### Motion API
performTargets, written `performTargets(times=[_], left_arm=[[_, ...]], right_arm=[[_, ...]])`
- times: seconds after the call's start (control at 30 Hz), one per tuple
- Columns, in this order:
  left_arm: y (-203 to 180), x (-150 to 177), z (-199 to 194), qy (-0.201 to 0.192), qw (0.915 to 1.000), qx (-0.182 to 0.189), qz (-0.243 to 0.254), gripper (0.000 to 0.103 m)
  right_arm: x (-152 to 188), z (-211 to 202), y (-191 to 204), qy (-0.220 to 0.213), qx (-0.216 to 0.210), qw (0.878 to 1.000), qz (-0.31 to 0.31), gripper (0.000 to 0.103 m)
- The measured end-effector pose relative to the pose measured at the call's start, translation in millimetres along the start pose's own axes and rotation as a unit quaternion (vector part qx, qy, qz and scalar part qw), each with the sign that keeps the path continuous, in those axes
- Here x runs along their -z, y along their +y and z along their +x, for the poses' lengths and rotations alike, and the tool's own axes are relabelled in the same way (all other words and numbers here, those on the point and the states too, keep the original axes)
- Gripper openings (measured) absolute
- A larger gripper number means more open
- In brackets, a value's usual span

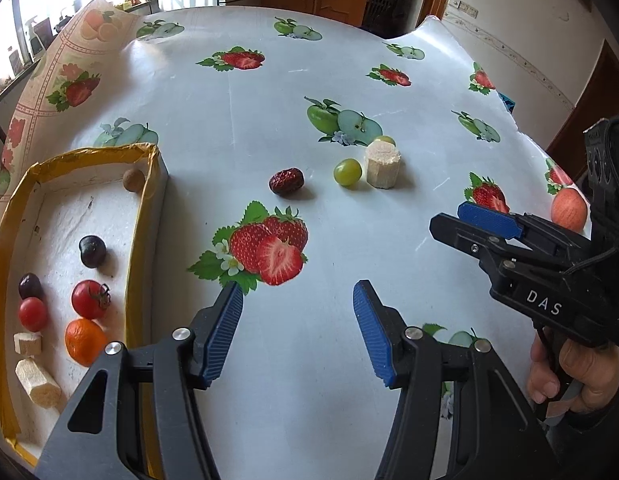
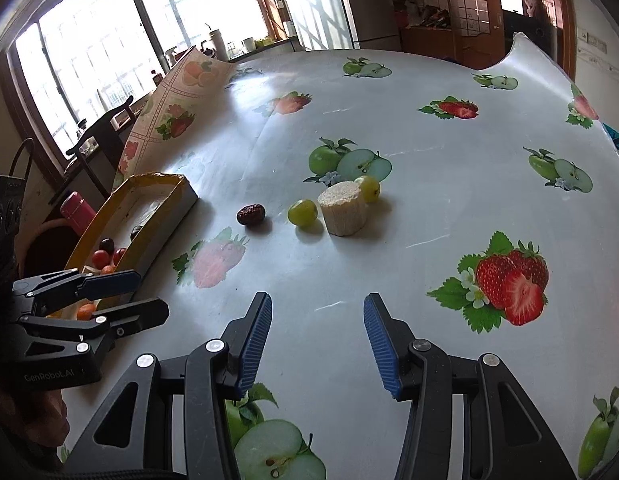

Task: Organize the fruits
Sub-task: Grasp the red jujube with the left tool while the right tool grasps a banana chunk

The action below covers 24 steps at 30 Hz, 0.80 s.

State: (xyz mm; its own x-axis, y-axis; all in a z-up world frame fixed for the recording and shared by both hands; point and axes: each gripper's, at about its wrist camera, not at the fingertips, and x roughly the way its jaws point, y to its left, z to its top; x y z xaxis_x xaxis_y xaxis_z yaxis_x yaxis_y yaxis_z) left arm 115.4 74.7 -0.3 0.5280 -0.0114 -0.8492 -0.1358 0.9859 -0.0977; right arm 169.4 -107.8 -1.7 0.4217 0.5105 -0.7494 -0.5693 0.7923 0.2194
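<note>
Blue ribbed pads on the right gripper (image 2: pixel 317 344) stand wide apart with nothing between them, and the left gripper (image 1: pixel 297 332) hangs just as open and empty beside the yellow-rimmed tray (image 1: pixel 143 216). Ahead on the glossy tablecloth (image 2: pixel 429 240) lie a red date (image 2: pixel 251 214), a green grape (image 2: pixel 302 212) touching nothing, and a pale sugarcane chunk (image 2: pixel 342 209) with a second grape (image 2: pixel 369 189) tucked against its far side. Likely trouble: a round grape squirts from the closing pads and rolls, or the hidden grape gets nudged away by a reach for the chunk.
</note>
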Motion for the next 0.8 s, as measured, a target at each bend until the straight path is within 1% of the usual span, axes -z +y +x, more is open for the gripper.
performTargets(times=[0.1, 0.23, 0.3, 0.4, 0.47, 0.5, 0.53, 0.57, 0.6, 0.63, 0.67, 0.8], left_arm=[[3, -15, 20, 0.009, 0.9999, -0.011, -0.001, 0.056], [11, -32, 48, 0.028, 0.9992, -0.026, -0.009, 0.056], [13, -38, 58, 0.033, 0.9991, -0.026, -0.013, 0.056], [13, -47, 70, 0.037, 0.9988, -0.031, -0.011, 0.056], [10, -52, 76, 0.034, 0.9988, -0.035, -0.002, 0.055], [7, -54, 78, 0.032, 0.9987, -0.039, 0.004, 0.053], [5, -55, 79, 0.028, 0.9986, -0.043, 0.009, 0.045], [4, -57, 80, 0.025, 0.9986, -0.045, 0.014, 0.035], [3, -59, 81, 0.022, 0.9987, -0.043, 0.016, 0.028], [3, -60, 81, 0.020, 0.9989, -0.039, 0.019, 0.016], [2, -60, 81, 0.019, 0.9990, -0.036, 0.020, 0.010], [0, -55, 79, 0.012, 0.9988, -0.039, 0.027, 0.004]], right_arm=[[-19, 20, -3, -0.003, 0.016, 1.000, 0.004, 0.050], [-41, 52, -10, 0.010, 0.029, 0.999, 0.015, 0.049], [-48, 65, -12, 0.016, 0.036, 0.999, 0.016, 0.049], [-52, 77, -15, 0.019, 0.031, 0.999, 0.023, 0.048], [-54, 81, -15, 0.017, 0.027, 0.999, 0.024, 0.043], [-55, 83, -16, 0.016, 0.025, 0.999, 0.025, 0.042], [-56, 84, -15, 0.015, 0.024, 0.999, 0.024, 0.041], [-57, 84, -15, 0.015, 0.023, 0.999, 0.023, 0.041], [-57, 84, -16, 0.014, 0.022, 0.999, 0.024, 0.041], [-56, 83, -16, 0.014, 0.020, 0.999, 0.025, 0.041], [-54, 81, -16, 0.013, 0.017, 0.999, 0.027, 0.040], [-43, 64, -16, 0.006, 0.001, 1.000, 0.031, 0.040]])
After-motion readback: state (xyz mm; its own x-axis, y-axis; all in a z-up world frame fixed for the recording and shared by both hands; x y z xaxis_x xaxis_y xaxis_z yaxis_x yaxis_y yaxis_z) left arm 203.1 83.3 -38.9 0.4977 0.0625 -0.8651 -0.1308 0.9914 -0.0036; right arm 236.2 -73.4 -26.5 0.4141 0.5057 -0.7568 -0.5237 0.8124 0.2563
